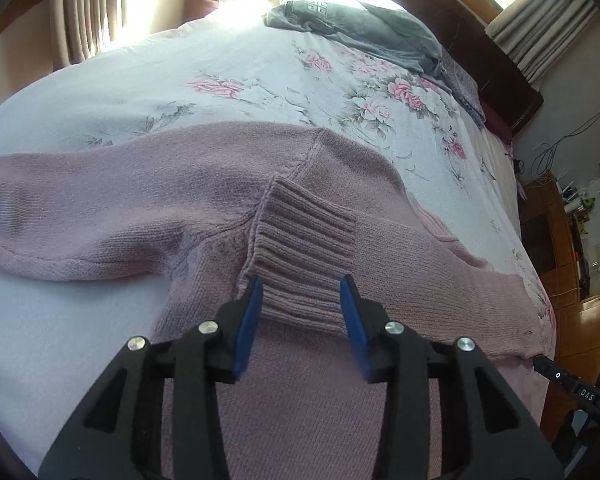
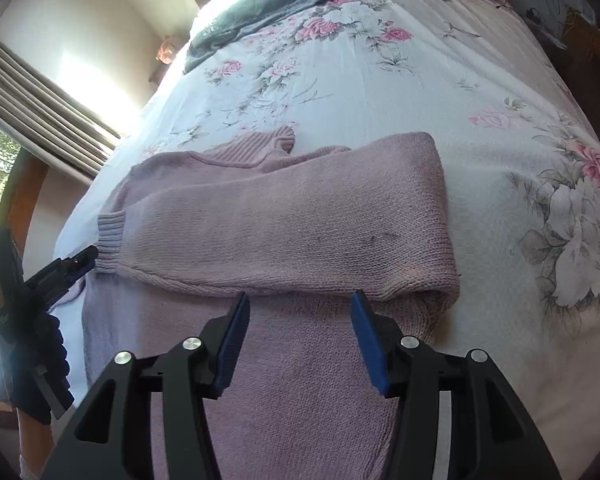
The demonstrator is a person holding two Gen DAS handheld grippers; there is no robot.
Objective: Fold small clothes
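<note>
The pink sweater lies flat on the near part of the bed. 1 sleeve is already folded across the body, its ribbed cuff resting at the left. The left gripper hangs spread around the cuff's near end, gripping nothing. The right gripper is spread too, just short of the sleeve's near edge. Judging from this, the other sleeve and the body folds remain. A grey garment lies far off; nothing blocks the work.

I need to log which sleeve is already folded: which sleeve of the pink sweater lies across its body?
The sleeve whose ribbed cuff lies by the left claw; the other sleeve stretches sideways onto the bedspread.
</note>
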